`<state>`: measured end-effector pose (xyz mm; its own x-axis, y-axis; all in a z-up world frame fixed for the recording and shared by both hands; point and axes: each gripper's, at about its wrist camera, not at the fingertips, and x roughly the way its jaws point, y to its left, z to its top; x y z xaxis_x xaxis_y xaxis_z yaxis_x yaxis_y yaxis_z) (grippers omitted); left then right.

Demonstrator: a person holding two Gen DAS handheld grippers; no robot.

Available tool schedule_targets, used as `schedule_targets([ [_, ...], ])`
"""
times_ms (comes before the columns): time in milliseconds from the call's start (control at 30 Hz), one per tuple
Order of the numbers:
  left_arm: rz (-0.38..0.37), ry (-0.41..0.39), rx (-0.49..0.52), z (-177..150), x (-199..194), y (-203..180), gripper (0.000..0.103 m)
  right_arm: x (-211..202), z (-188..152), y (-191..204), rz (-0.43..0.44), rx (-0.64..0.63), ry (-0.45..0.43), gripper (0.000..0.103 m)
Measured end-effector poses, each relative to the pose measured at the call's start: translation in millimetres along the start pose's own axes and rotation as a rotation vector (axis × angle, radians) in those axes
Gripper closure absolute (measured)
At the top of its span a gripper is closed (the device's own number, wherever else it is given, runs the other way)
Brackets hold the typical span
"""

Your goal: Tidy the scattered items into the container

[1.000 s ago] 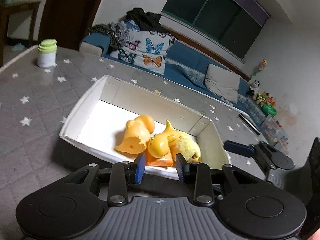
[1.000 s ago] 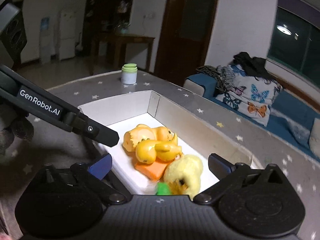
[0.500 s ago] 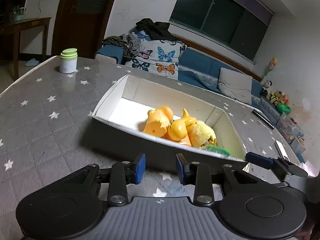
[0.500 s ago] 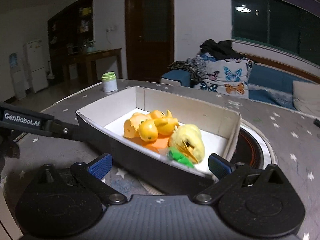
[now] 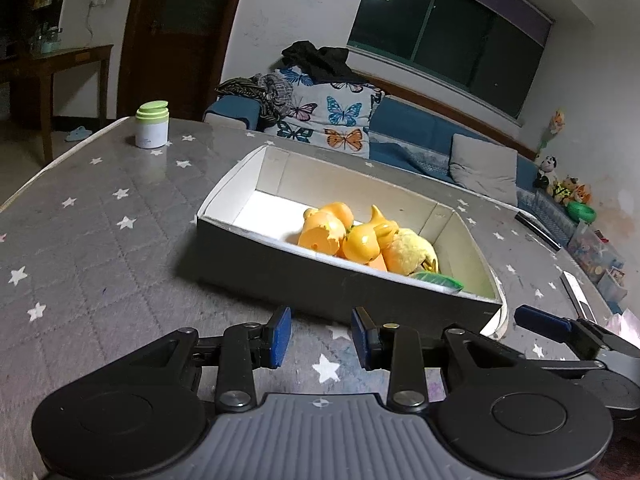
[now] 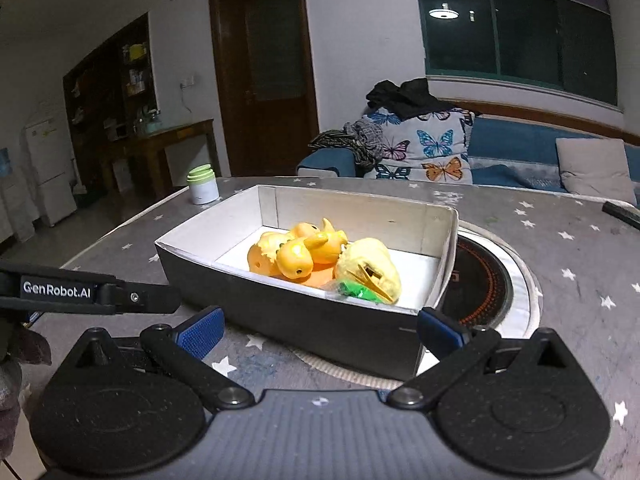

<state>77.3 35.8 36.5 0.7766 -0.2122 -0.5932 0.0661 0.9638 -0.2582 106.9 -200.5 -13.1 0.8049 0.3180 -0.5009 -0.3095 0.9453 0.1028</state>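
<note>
- The left gripper point(image 5: 320, 334) has its jaws parted with nothing between them; only the star-patterned tablecloth point(image 5: 80, 240) shows in the gap.
- The right gripper point(image 6: 320, 328) stands wider apart and is likewise empty, its blue pads point(image 6: 202, 330) framing the near wall of the box.
- The container point(image 6: 304, 320), a shallow box that is dark outside and white inside, lies straight ahead of both tools, just beyond the fingertips and touching neither.
- The box's long axis runs across the right gripper's line of sight and slants away to the left from the left gripper.
- Inside it, toward the right end, sit the orange duck toys point(image 6: 296, 252), a yellow plush toy point(image 6: 368, 268) and a green item point(image 6: 354, 292), all bunched together and touching.
- Judged from this, the gathering looks nearly or fully done: no loose toy shows on the cloth near either tool.
- The one thing outside the box is a green-lidded jar point(image 5: 152, 124), far ahead and to the left of the left gripper, which is the nearer hand to it. Whether it counts as scattered cannot be told.
- The box's right end overhangs a round inset stove plate point(image 6: 480, 280), partly hidden behind it.
- The near wall hides the box floor closest to the tools, and the green item is too cut off to identify.
</note>
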Motion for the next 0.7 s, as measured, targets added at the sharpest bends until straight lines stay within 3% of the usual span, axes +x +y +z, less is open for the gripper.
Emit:
schedule_targets([
  [700, 0.105, 0.013, 0.047, -19, -3, -10, 0.068, -10, -16, 10, -0.029, 0.045, 0.022, 0.000],
])
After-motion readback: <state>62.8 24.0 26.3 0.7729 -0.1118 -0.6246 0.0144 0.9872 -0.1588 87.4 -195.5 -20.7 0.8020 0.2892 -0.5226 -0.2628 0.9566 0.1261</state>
